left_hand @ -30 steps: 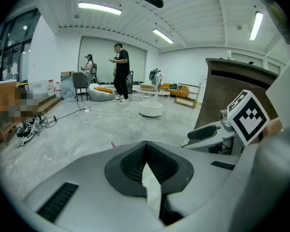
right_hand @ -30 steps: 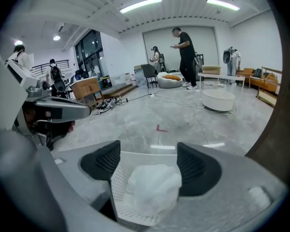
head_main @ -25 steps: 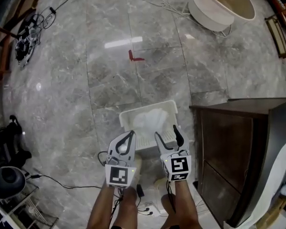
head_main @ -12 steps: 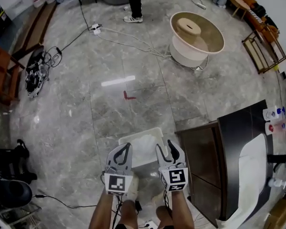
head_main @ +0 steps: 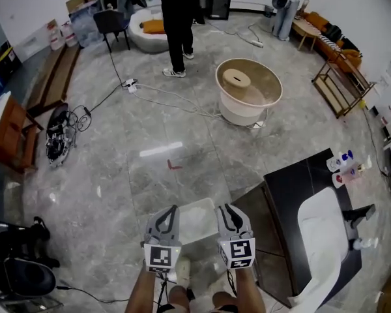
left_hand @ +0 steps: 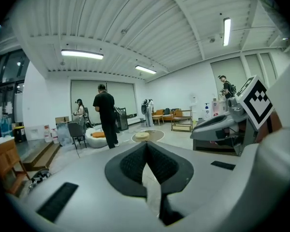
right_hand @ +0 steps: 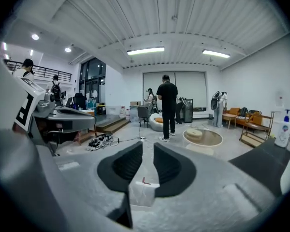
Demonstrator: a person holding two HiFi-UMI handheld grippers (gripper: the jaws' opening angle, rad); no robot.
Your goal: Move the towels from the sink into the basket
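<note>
The white basket (head_main: 197, 207) stands on the grey floor with a white towel (head_main: 193, 223) lying in it. Both grippers hover side by side over its near edge, pointing away from me. My left gripper (head_main: 172, 210) is shut, its jaws meeting at the tips (left_hand: 146, 146) with nothing between them. My right gripper (head_main: 225, 209) shows a narrow gap (right_hand: 148, 146); its jaws are closing and hold nothing. To the right, the white sink (head_main: 322, 233) is set into a dark counter (head_main: 293, 181). I cannot tell whether any towels lie in it.
A round cream table (head_main: 247, 90) stands on the floor ahead, and a person (head_main: 176, 25) stands beyond it. Cables (head_main: 58, 132) trail at the left. Bottles (head_main: 342, 165) sit at the counter's far end. A wooden rack (head_main: 339, 83) is at the right.
The head view has lifted from the floor to take in the room. The grippers have sunk lower in view, with the basket now between them. The right gripper's jaws have narrowed.
</note>
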